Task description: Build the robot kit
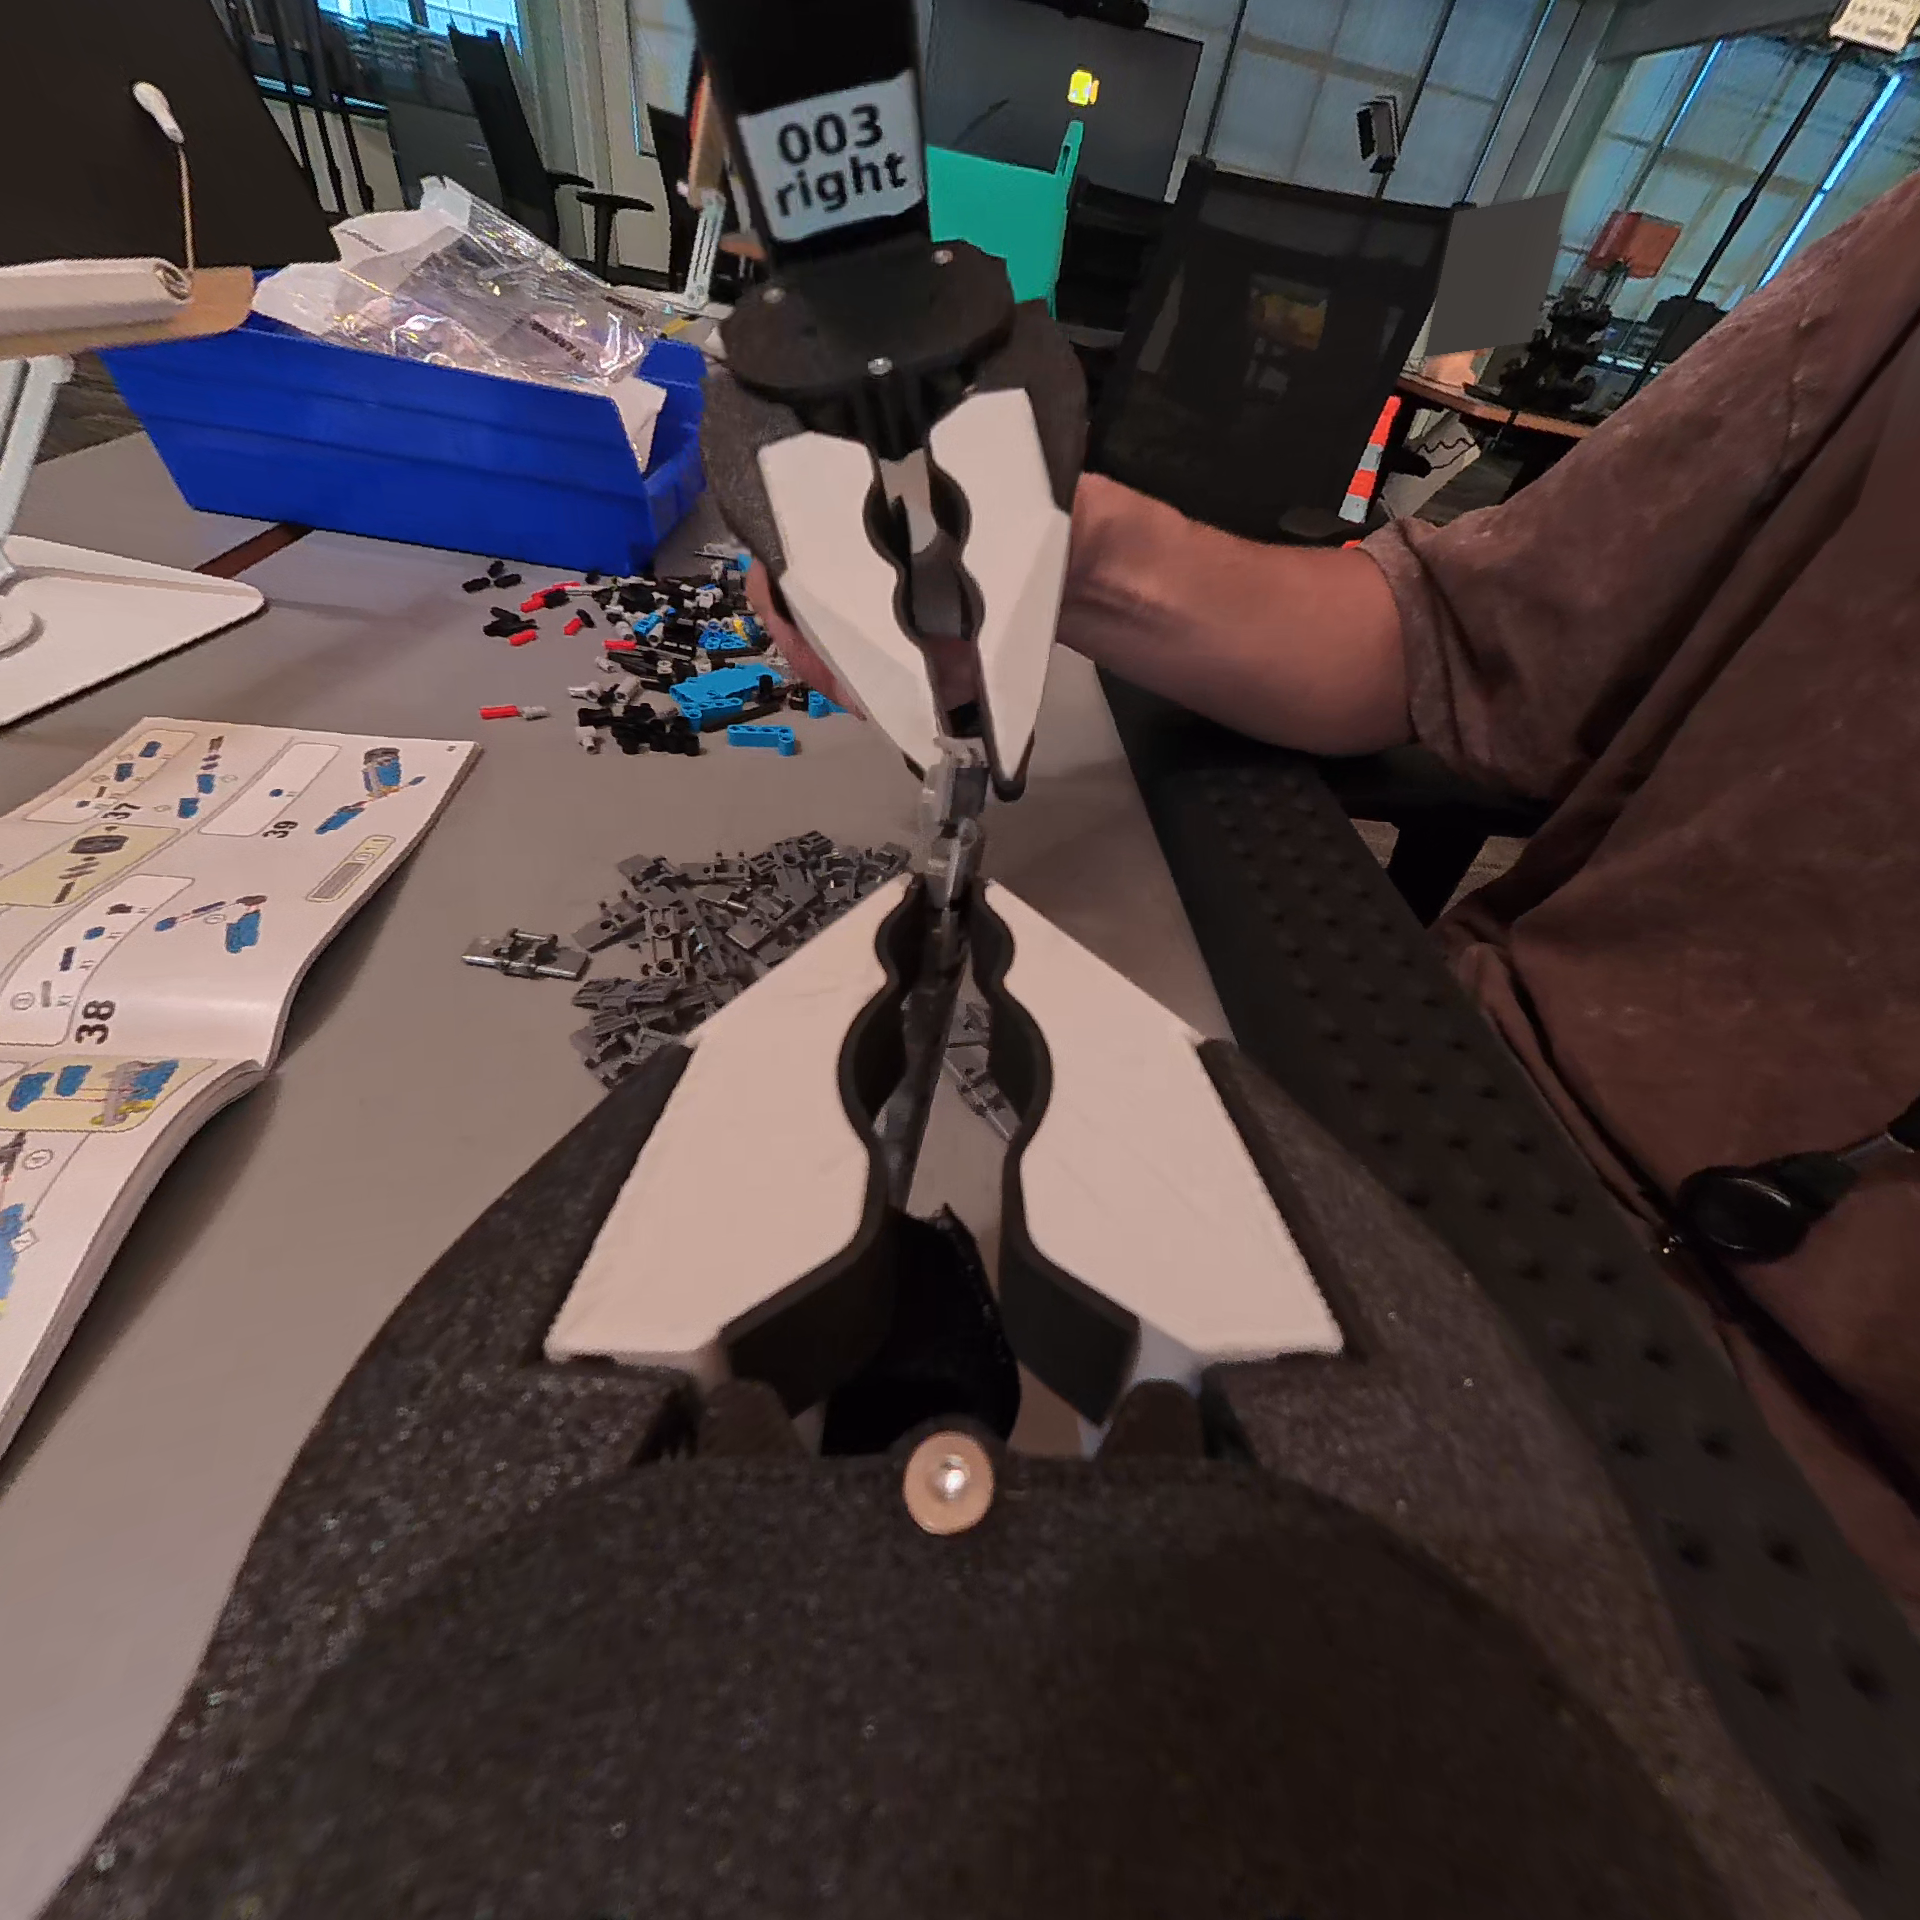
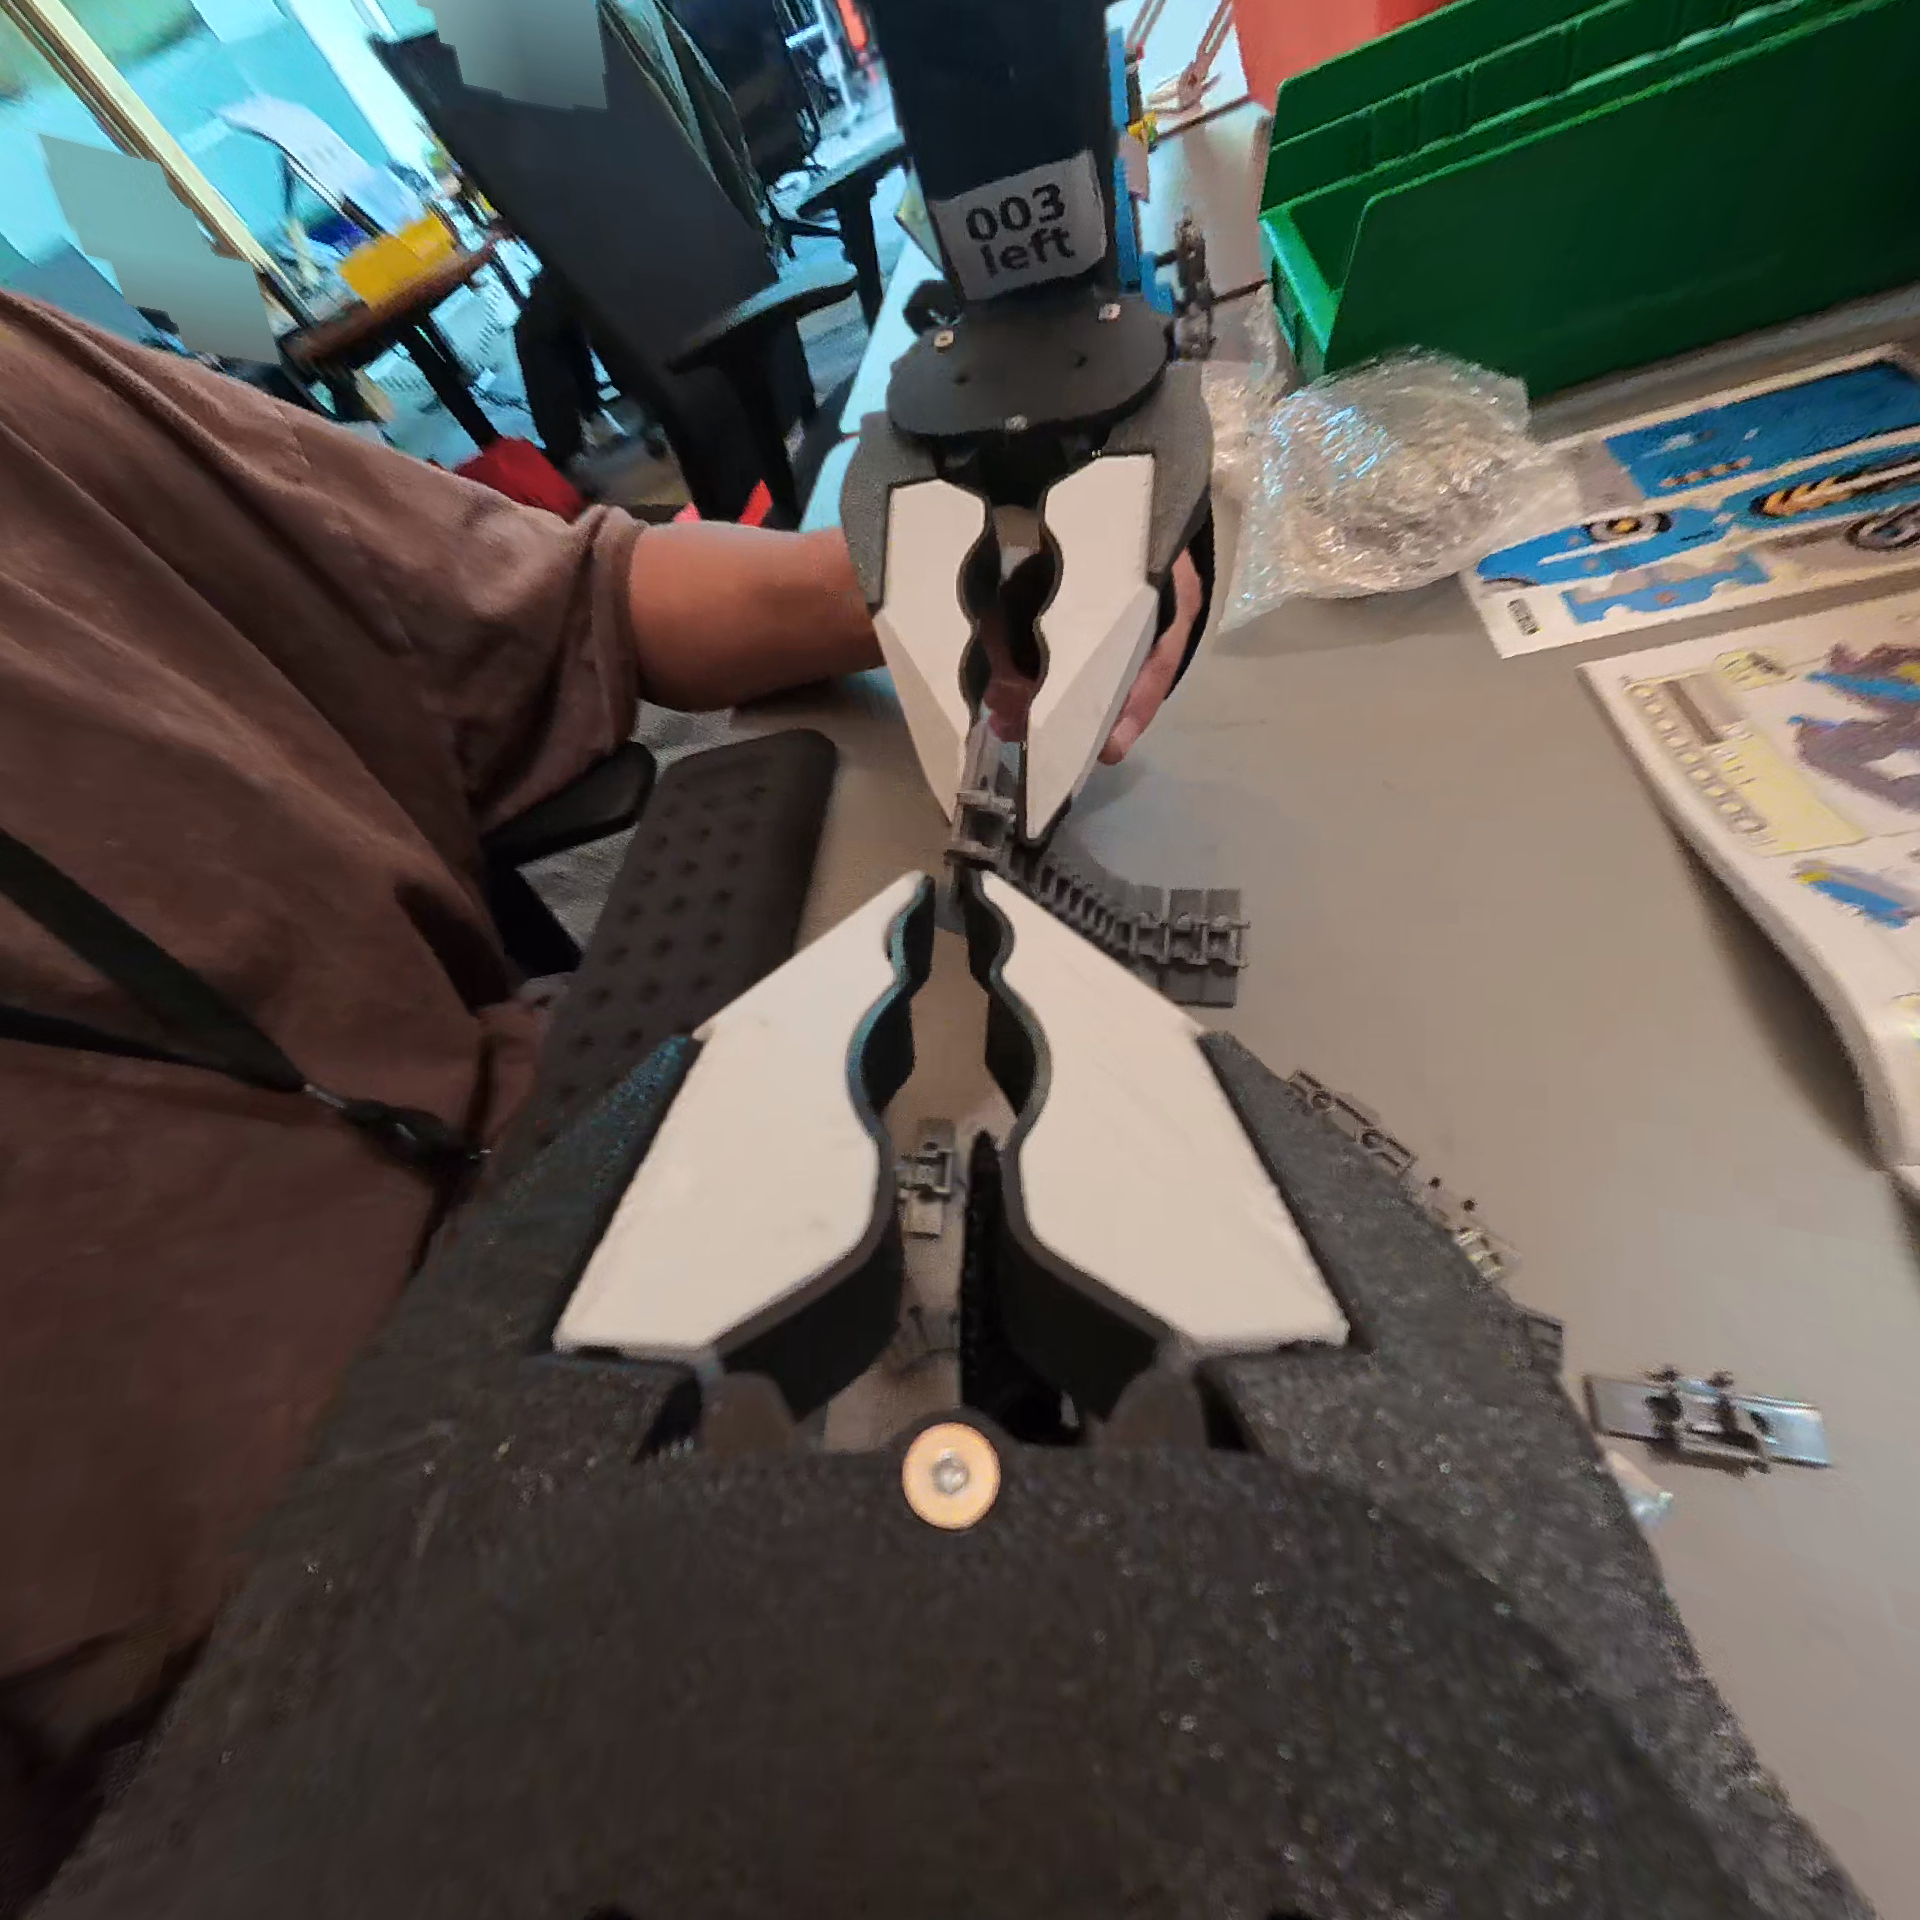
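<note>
You are pinching a grey track link (image 1: 951, 852) with your left gripper (image 1: 940, 883), fingers pressed together on it. Your right gripper (image 1: 971, 774), tip to tip with it, is clamping the link's other end. Beyond your left gripper, to its left, a blue bin (image 1: 416, 447) is holding crumpled clear bags (image 1: 478, 291). A green bin (image 2: 1600, 197) is sitting far right of your right gripper, contents hidden. The joint between links is too small to make out.
</note>
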